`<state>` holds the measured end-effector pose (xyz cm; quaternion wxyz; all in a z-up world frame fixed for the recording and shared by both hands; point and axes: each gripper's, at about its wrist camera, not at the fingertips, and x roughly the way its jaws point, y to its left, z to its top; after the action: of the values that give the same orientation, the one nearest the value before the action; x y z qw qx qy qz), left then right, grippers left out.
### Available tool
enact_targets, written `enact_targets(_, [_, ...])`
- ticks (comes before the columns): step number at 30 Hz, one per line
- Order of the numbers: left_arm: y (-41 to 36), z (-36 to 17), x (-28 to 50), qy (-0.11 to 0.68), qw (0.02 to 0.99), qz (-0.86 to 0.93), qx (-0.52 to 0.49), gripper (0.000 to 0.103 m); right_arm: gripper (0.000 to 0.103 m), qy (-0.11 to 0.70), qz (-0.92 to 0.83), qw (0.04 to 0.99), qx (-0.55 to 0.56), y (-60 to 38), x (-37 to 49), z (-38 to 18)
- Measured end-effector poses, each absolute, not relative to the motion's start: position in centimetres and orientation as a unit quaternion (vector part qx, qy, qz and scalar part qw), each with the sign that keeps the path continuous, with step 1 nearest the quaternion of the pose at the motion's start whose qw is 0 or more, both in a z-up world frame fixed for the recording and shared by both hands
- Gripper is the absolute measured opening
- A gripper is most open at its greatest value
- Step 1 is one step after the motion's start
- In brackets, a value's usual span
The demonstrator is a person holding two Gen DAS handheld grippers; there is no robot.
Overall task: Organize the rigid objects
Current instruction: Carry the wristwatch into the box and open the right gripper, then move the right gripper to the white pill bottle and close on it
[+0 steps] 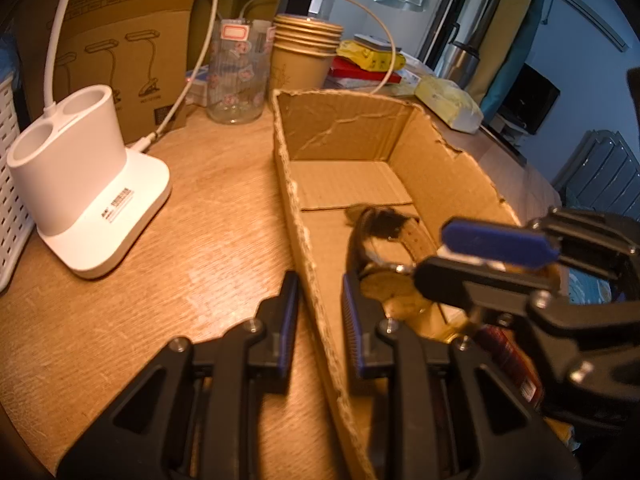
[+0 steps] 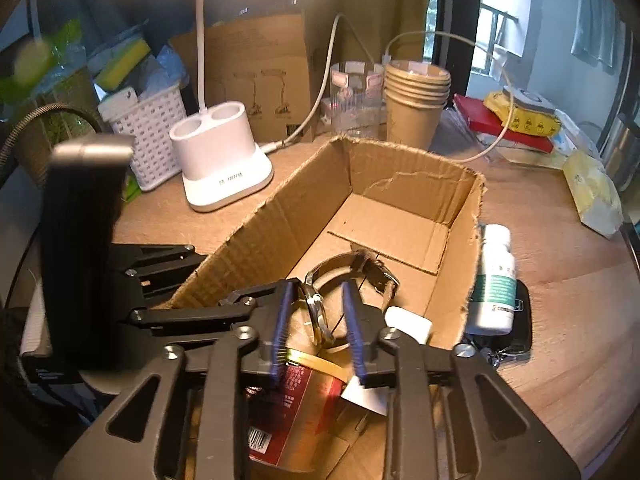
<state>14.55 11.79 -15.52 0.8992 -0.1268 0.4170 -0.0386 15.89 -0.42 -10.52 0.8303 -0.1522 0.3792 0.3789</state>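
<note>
A torn cardboard box [image 1: 348, 128] stands open on the wooden table [image 1: 208, 216]. My left gripper [image 1: 320, 320] straddles the box's left wall and is shut on it. A wristwatch [image 2: 318, 316] with a dark leather strap lies on the box floor, also seen as the watch [image 1: 384, 284] in the left wrist view. My right gripper [image 2: 316, 328] reaches into the box with the watch case between its blue pads; small gaps show on both sides, so it is open. The right gripper [image 1: 436, 258] comes in from the right in the left wrist view. A red packet [image 2: 296, 400] lies under it.
Just outside the box's right wall stands a white pill bottle [image 2: 494, 276] on a flat black item [image 2: 522, 320]. A white lamp base [image 1: 88, 196], a glass jar [image 1: 236, 76], stacked paper cups [image 1: 304, 52] and a white basket [image 2: 148, 136] crowd the back and left.
</note>
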Motion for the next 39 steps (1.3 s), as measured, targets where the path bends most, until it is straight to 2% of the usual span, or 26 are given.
enact_targets(15, [11.9,-15.5,14.4,0.417,0.899,-0.038,-0.127,0.023,0.035,0.353,0.35,0.86,-0.117,-5.2,14.9,-8.6])
enact_targets(28, [11.9,-15.5,14.4,0.417,0.899,-0.038,-0.127,0.023,0.058,0.346,0.284,0.891,-0.073,-10.8,16.2,-8.3])
enact_targets(39, [11.8,-15.5,14.4,0.417,0.899,-0.038,-0.127,0.023,0.059,0.366,0.245,0.896,-0.061,-12.7,19.2,-10.5])
